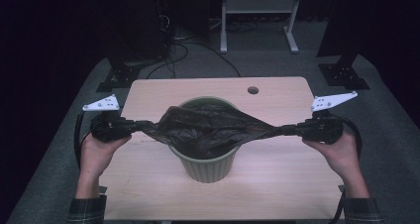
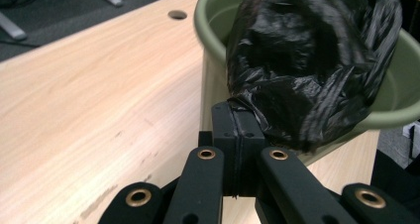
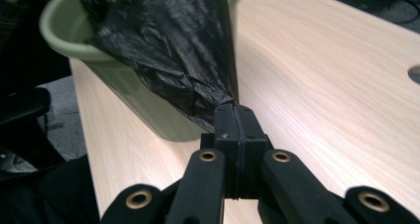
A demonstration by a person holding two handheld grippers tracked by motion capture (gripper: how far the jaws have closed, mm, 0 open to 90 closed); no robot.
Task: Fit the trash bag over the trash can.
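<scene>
A: Item one, your left gripper (image 1: 140,125)?
B: Jaws pinched together on one edge of the black plastic bag (image 1: 208,127). In the left gripper view the film is clamped between the pads right at the bin's outer wall.

A: Item two, your right gripper (image 1: 281,130)?
B: Likewise clamped tight on the opposite edge of the bag; the right gripper view shows the plastic bunched into the closed pads (image 3: 237,122).

A: Item three, the bag's place?
B: You hold it stretched between both grippers across the mouth of the green bin (image 1: 208,167), its middle sagging inside the rim.

A: Item four, the bin?
B: Upright near the middle of the wooden table (image 1: 148,184), between your two hands.

A: Item five?
B: A round hole (image 1: 253,90) in the tabletop, beyond the bin.
</scene>
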